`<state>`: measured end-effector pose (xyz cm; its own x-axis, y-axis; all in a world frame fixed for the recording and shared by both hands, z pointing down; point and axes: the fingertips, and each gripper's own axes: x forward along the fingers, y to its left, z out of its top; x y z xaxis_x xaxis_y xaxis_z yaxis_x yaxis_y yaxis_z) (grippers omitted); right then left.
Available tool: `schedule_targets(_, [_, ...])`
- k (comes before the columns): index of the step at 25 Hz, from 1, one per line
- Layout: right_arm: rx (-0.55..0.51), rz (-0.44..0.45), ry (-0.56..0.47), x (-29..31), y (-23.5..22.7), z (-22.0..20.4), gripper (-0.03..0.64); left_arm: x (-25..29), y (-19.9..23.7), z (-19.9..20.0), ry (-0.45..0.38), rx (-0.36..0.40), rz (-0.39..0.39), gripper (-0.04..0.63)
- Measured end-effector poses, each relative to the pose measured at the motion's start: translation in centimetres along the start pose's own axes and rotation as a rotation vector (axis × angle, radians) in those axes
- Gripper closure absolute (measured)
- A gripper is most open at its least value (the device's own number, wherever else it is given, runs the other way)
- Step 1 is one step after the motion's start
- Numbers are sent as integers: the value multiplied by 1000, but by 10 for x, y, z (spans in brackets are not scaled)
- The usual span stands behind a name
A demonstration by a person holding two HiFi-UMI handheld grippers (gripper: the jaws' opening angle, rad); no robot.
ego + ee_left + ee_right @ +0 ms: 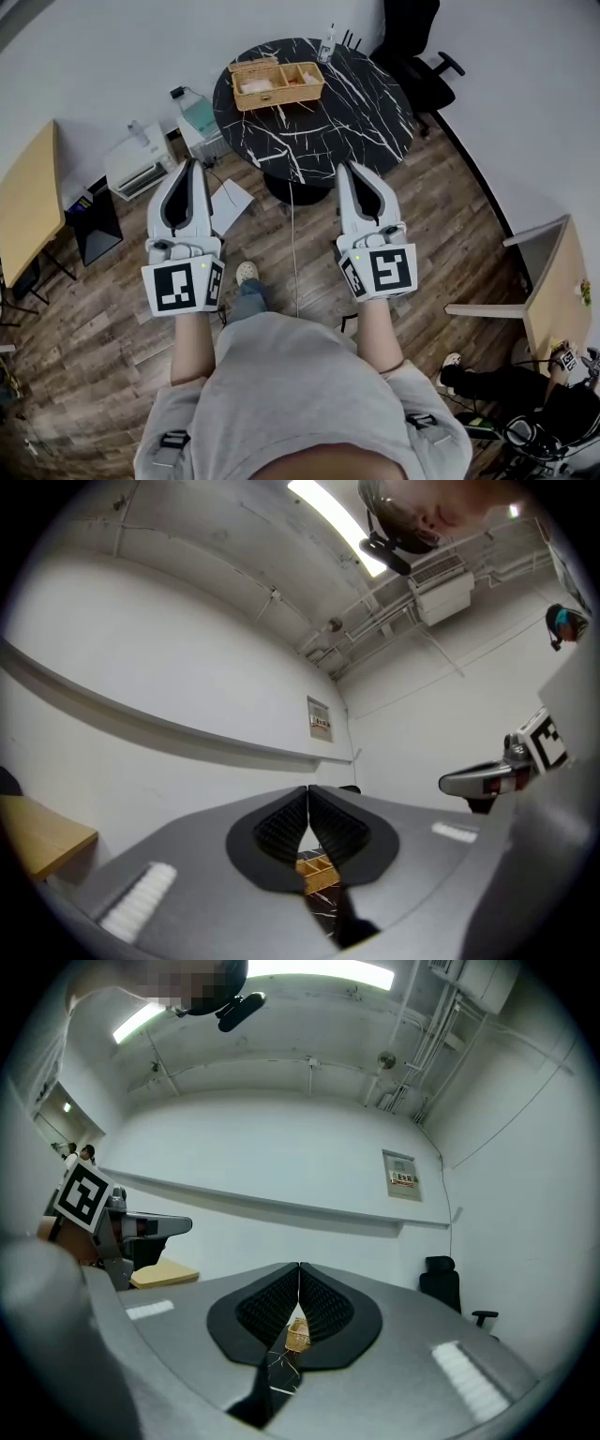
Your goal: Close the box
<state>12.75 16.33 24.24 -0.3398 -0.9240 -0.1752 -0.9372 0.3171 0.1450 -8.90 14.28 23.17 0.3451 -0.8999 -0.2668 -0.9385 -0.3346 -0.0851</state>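
Both left tongs (193, 164) and right tongs (348, 168) sit closed, empty.

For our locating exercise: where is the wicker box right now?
Head view, top centre: the wicker box sits on the far left part of the round black table, near a bottle.

The head camera looks steeply down on the round bench (375, 112) ahead; cameras on the left tool (192, 167) and right tool (345, 171) face it low, from afar, sharing its box (281, 98).
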Motion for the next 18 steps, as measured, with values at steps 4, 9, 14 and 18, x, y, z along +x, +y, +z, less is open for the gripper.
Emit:
schedule_targets(4, [-4,-11,2,44,-6,-3,612,40,22,-7,-1,-1,-16,535])
schedule_targets(9, [-7,-33,3,96,-10,-8,612,87,52,-17,-2,-5,-40,535])
schedule_targets(14, [-6,-60,3,141,-11,-13,612,124,83,-26,-8,-8,-59,535])
schedule_targets(18, [-11,-78,-2,173,-9,-17,612,150,107,-35,-14,-9,-73,535])
